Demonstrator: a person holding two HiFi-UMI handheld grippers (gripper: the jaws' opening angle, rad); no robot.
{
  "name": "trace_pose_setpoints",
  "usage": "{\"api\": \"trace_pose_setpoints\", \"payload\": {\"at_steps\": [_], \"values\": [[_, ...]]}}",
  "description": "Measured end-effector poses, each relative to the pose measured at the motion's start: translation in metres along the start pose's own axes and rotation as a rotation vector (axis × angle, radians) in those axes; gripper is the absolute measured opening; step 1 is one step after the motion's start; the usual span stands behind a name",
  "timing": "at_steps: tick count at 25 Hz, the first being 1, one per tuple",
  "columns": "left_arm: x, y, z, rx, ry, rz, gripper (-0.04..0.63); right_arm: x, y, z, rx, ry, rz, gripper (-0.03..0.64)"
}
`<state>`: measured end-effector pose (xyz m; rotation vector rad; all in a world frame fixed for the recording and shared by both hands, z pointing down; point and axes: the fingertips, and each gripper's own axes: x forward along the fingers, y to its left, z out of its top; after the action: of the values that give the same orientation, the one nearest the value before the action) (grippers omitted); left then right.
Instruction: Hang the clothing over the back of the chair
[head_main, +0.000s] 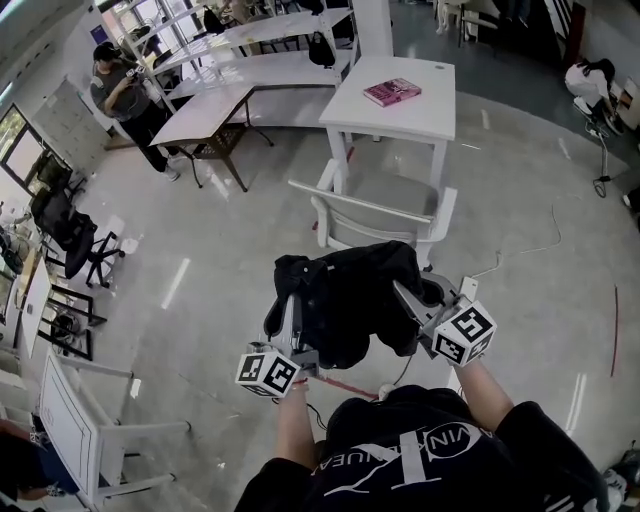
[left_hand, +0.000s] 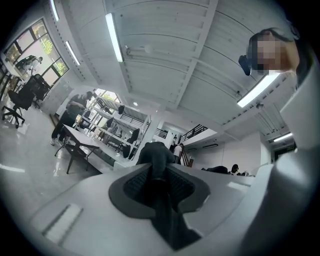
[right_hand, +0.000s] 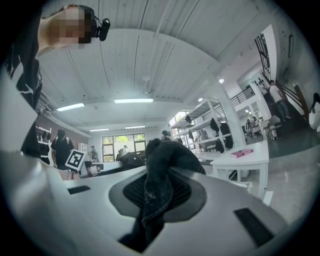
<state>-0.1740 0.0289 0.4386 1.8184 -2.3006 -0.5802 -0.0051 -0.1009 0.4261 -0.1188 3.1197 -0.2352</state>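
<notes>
A black garment hangs bunched between my two grippers in the head view. My left gripper is shut on its left part, and dark cloth is pinched between the pads in the left gripper view. My right gripper is shut on its right part; a fold of dark cloth sticks up between its pads. The white chair stands just beyond the garment, its back rail nearest me, in front of a white table.
A pink book lies on the white table. More tables stand at the far left, with a person beside them. Black office chairs and a white frame are at the left. A cable runs across the floor at right.
</notes>
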Motion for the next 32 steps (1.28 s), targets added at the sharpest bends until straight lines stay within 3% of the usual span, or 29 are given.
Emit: {"api": "trace_pose_setpoints", "payload": {"at_steps": [12,16,22,29,32], "values": [[0.085,-0.005,0.039,0.039,-0.050,-0.123,0.077,0.024,-0.042,0.041,-0.040,-0.075,-0.044,0.060],[0.116,-0.013,0.046,0.032,-0.022,-0.232,0.075,0.036,-0.047,0.059,-0.043,-0.089,-0.034,0.060],[0.191,-0.010,0.089,0.009,-0.020,-0.368,0.075,0.072,-0.083,0.105,-0.046,-0.127,-0.074,0.060],[0.208,-0.013,0.103,0.024,-0.030,-0.528,0.074,0.093,-0.078,0.114,-0.053,-0.214,-0.124,0.060],[0.237,-0.019,0.125,0.027,-0.034,-0.589,0.074,0.106,-0.091,0.143,-0.044,-0.263,-0.137,0.060]]}}
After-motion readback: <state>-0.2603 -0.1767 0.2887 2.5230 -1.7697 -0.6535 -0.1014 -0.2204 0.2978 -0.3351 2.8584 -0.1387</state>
